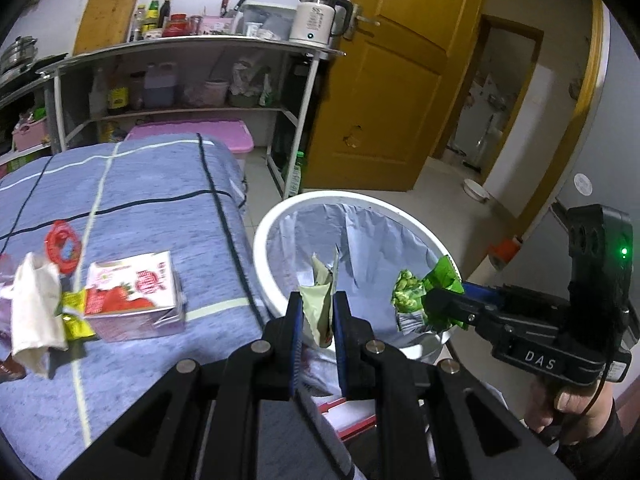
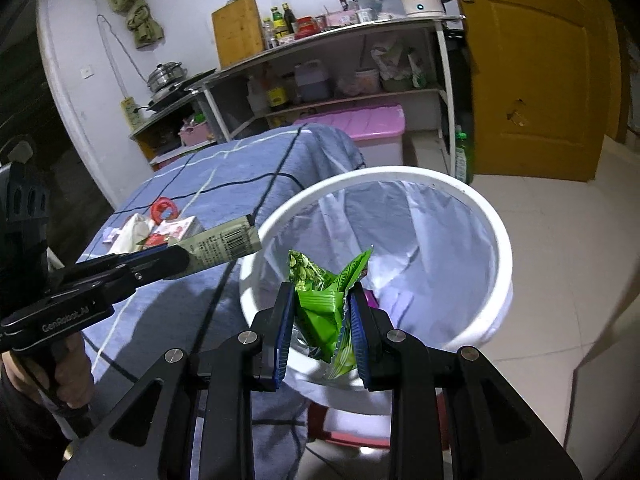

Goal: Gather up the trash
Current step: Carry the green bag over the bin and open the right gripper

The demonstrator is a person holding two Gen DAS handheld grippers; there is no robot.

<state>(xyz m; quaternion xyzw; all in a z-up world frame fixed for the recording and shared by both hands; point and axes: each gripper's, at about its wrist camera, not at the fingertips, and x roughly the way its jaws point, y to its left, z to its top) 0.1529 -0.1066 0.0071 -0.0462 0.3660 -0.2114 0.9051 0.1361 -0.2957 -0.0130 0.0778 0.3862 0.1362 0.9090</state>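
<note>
My left gripper [image 1: 317,306] is shut on a pale green wrapper [image 1: 318,304] and hangs over the near rim of the white trash bin [image 1: 276,216]. In the right wrist view that wrapper [image 2: 224,244] shows a barcode and juts from the left gripper [image 2: 188,258] just left of the bin [image 2: 496,232]. My right gripper [image 2: 322,312] is shut on a bright green snack bag [image 2: 320,300] above the bin's opening; the left wrist view shows the bag [image 1: 420,292] and the right gripper [image 1: 430,302] over the bin's right rim.
A blue checked cloth [image 1: 152,184] covers the table beside the bin, with a strawberry carton [image 1: 132,292], a red ring [image 1: 62,246], a white crumpled piece [image 1: 34,308] and a yellow wrapper [image 1: 76,316]. Behind stand a metal shelf [image 1: 192,46], a pink-lidded box [image 1: 236,130] and a yellow door [image 1: 400,92].
</note>
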